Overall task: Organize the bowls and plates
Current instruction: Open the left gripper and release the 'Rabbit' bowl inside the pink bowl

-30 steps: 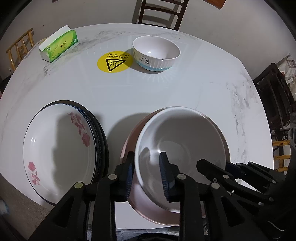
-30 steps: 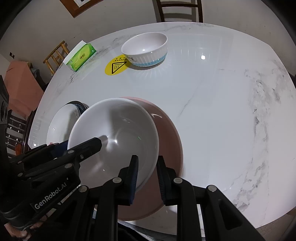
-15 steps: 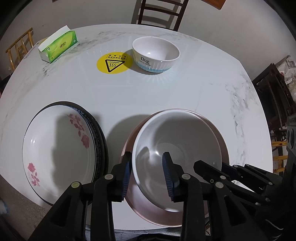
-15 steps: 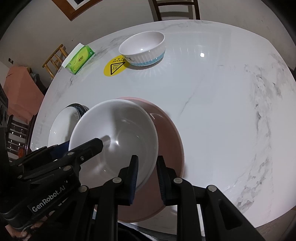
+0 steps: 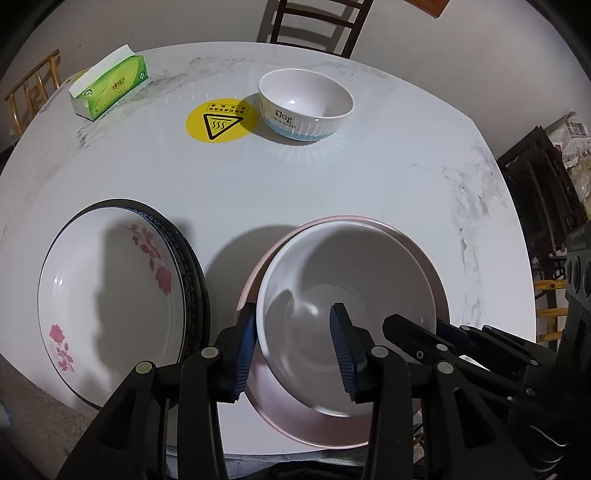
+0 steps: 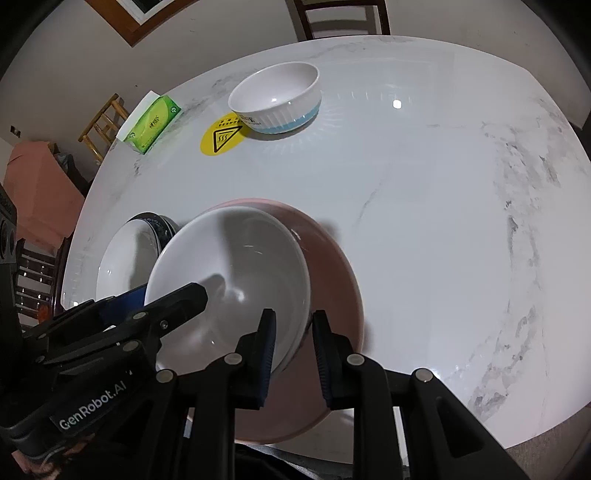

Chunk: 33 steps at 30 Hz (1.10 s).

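A large white bowl [image 5: 351, 288] sits inside a pink plate [image 5: 306, 417] at the table's near edge; both also show in the right wrist view, the white bowl [image 6: 229, 273] and the pink plate [image 6: 332, 295]. My left gripper [image 5: 293, 345] is open, its jaws straddling the bowl's near-left rim without touching. My right gripper [image 6: 293, 350] has its jaws around the bowl's right rim, with small gaps showing. A rose-patterned white plate [image 5: 107, 295] lies on a dark plate [image 5: 192, 273] to the left. A small ribbed bowl [image 5: 304, 105] stands at the back.
A green tissue box [image 5: 110, 86] and a yellow round warning sticker [image 5: 221, 120] are on the far side of the white marble table [image 5: 388, 177]. A wooden chair [image 5: 314, 22] stands behind the table. Dark furniture [image 5: 543, 192] is to the right.
My left gripper has opened wide and let go of the white bowl's rim. The right gripper's jaws have spread slightly. The bowl has settled lower into the pink plate.
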Tool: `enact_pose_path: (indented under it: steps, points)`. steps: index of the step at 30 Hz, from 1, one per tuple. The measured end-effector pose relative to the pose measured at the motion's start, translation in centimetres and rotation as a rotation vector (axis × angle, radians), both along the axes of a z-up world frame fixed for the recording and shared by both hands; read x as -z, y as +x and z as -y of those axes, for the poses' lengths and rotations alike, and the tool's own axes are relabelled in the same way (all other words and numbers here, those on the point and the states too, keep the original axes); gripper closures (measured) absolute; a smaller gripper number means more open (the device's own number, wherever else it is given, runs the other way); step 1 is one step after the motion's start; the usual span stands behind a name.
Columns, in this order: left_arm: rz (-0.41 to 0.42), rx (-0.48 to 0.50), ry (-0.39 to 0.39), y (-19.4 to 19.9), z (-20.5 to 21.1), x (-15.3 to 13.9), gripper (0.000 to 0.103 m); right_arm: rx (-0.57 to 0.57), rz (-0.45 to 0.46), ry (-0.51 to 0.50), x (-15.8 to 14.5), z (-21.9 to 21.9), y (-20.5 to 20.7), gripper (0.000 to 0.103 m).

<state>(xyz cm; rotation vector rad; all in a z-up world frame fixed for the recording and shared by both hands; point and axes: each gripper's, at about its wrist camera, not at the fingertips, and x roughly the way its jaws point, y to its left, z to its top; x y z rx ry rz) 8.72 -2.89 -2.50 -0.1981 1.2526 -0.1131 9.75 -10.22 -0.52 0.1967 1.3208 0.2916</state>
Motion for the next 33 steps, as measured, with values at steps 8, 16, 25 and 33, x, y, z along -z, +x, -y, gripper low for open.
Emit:
enact_pose_path:
  steps: [8,16,25,33]
  points:
    - [-0.017,-0.005,-0.011,0.2,-0.1,0.0,0.067,0.012,-0.037,-0.042,0.1,-0.5,0.5,0.083]
    - [-0.023,-0.010,-0.054,0.2,-0.7,0.0,0.066,0.009,-0.023,-0.068,-0.5,-0.6,0.7,0.080]
    - [0.017,0.017,-0.059,0.0,-0.6,-1.1,0.059,-0.003,0.035,-0.081,-2.1,0.4,0.5,0.070]
    - [0.089,0.024,-0.037,0.0,-1.0,-2.8,0.054,-0.028,0.102,-0.069,-3.7,1.2,0.7,0.068]
